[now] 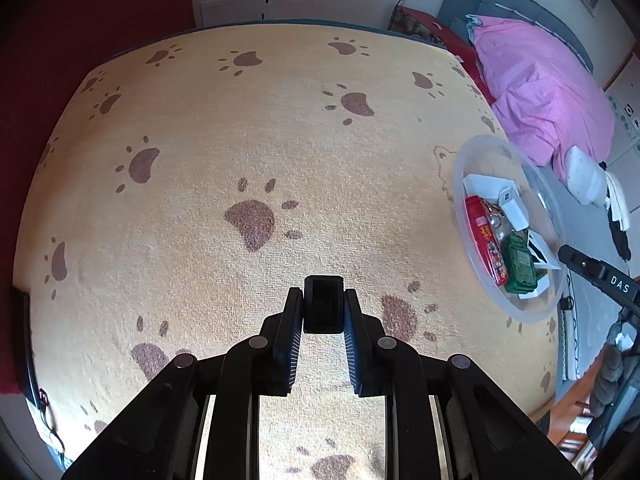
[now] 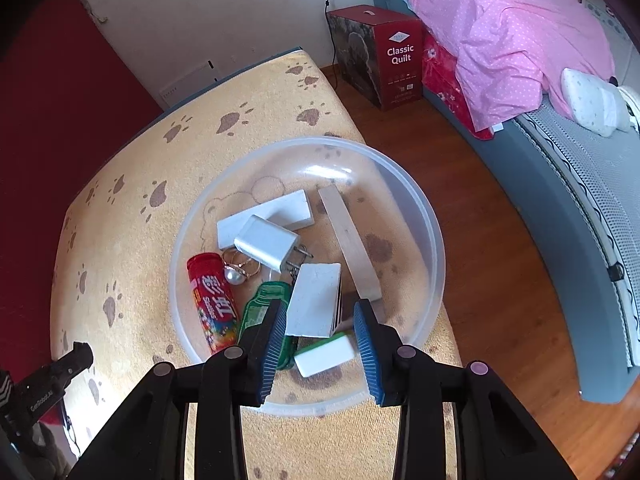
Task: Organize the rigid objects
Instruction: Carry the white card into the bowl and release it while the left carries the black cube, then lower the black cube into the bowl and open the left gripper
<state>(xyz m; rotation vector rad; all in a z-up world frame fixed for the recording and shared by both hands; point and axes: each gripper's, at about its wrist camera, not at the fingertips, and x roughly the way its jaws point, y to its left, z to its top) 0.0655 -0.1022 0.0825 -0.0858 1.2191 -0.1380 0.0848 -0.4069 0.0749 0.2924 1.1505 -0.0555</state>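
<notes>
My left gripper [image 1: 323, 300] is shut on a small black block [image 1: 323, 304] and holds it over the paw-print cloth [image 1: 240, 140]. A clear round plastic bowl [image 2: 430, 240] sits at the cloth's right edge; it also shows in the left wrist view [image 1: 464, 160]. The bowl holds a red candy tube [image 2: 212, 300], a green bottle-shaped item [image 2: 260, 308], a white charger [image 2: 266, 246], white boxes [image 2: 314, 300], a wooden block [image 2: 350, 240], rings [image 2: 240, 266] and a white-green eraser [image 2: 324, 354]. My right gripper [image 2: 320, 312] is open and empty, just above the bowl's near side.
The cloth-covered table drops off to a wooden floor [image 2: 460, 200] on the right. A red "Classic Quilt" box [image 2: 384, 56] stands on the floor. A bed with pink bedding [image 2: 500, 32] lies beyond. A red wall [image 2: 60, 120] is to the left.
</notes>
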